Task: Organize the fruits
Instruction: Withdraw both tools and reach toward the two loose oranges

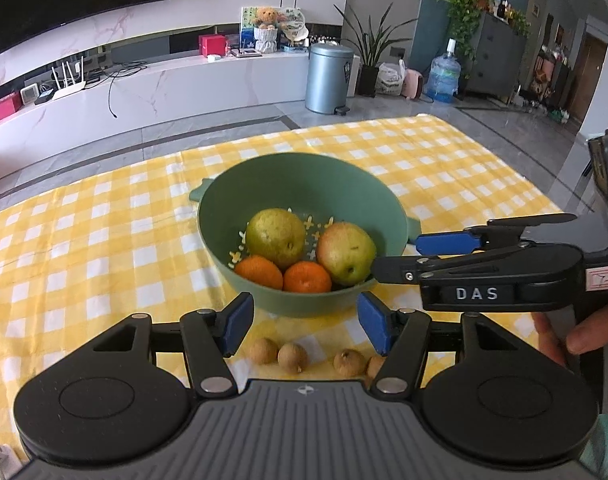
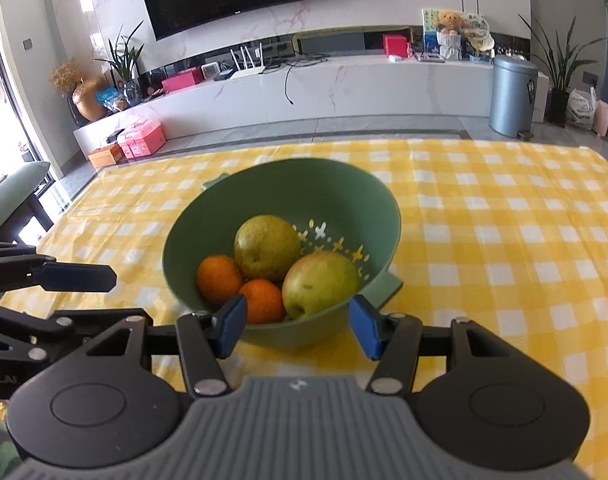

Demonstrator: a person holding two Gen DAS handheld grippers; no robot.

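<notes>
A: Start nearest. What are the two tools doing?

B: The left gripper (image 1: pixel 304 326) has its jaws apart with nothing between them, hanging over the yellow checked bench (image 1: pixel 83 240). Just under it, in a loose row on the cloth, lie four small brown fruits (image 1: pixel 318 356), perhaps longans, the rightmost partly hidden behind a jaw. The right gripper (image 2: pixel 297 326) also has its jaws apart and empty, near the front rim of the green strainer bowl (image 2: pixel 207 216).

A: And in the bowl?

B: Two pears, a greener pear (image 2: pixel 265 246) toward the back and a blushed pear (image 2: pixel 320 282) at the front right, plus two oranges (image 2: pixel 239 290) at the front left. All four touch one another.

A: So which step is this?

B: I judge the large fruit is sorted and both tools are free; the small brown fruits are what remains outside the bowl.

A: What does the next move ask for?

B: Probably dropping the left jaws over one small fruit. They are round and close-packed, so the jaws should straddle one only, close gently so it cannot roll, then lift it clear of the rim.
</notes>
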